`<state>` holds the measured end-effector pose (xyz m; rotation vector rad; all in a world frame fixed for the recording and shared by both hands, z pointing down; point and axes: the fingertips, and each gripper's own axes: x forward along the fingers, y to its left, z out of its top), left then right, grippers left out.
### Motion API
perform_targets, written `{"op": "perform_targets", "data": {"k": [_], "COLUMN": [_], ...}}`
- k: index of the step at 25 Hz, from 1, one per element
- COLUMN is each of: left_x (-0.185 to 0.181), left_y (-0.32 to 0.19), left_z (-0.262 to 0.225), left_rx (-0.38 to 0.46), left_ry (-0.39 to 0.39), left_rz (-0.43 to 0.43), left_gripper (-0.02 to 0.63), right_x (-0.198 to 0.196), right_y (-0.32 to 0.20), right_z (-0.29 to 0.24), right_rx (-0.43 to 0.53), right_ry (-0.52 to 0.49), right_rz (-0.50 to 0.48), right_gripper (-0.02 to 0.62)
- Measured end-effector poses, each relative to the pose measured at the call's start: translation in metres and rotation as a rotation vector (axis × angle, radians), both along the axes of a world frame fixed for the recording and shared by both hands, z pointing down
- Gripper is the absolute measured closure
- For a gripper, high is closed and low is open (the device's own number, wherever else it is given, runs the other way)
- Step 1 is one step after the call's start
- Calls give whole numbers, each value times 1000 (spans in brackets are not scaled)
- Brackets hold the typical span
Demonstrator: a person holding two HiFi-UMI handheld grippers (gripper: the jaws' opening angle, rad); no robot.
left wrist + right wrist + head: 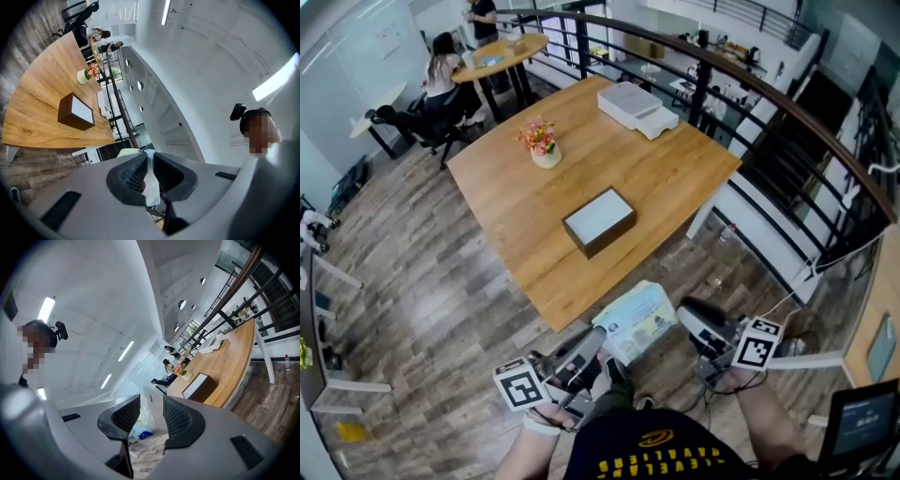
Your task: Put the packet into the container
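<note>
A pale packet (636, 321) with blue print hangs in the air just off the near edge of the wooden table (675, 178). My left gripper (598, 336) is shut on its left edge; in the left gripper view the thin film (151, 185) is pinched between the pads. My right gripper (686, 314) is at the packet's right side. In the right gripper view the packet (150, 411) stands between the jaws, which sit wider apart and do not visibly press it. The container (598, 221), a dark brown box with a white inside, sits on the table ahead.
A small pot of flowers (542, 145) and a white stack of boxes (636, 105) stand farther back on the table. A dark curved railing (787, 122) runs along the right. People sit at a round table (502, 52) at the far left.
</note>
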<state>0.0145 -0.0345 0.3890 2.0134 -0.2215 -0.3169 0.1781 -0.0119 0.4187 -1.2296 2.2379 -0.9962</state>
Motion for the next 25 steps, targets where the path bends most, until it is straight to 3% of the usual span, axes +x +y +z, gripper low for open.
{"op": "perform_targets", "data": {"k": [8,9,11,14,25], "left_x": [1,2,1,2,12], "left_y": [-58,-64,-75,-90,-156], "left_z": [2,3,6,11,49], "left_rx": [10,5,-7,-21,-127], "left_ry": [31,28,23,16,-86], "left_rz": [78,80,80,76,-21], "left_gripper": [565,565,565,565,563], "right_x": [-18,-16,-13,-11,1], "right_y": [-54,-58,-65,-79,-153], "right_z": [7,8,7,9,37], "right_rx": [-38,-43,-47,-58,-145], "right_ry": [79,87,63,30,69], "right_rz": [4,20,44,52,-25], "right_gripper": [454,503,540,551,566]}}
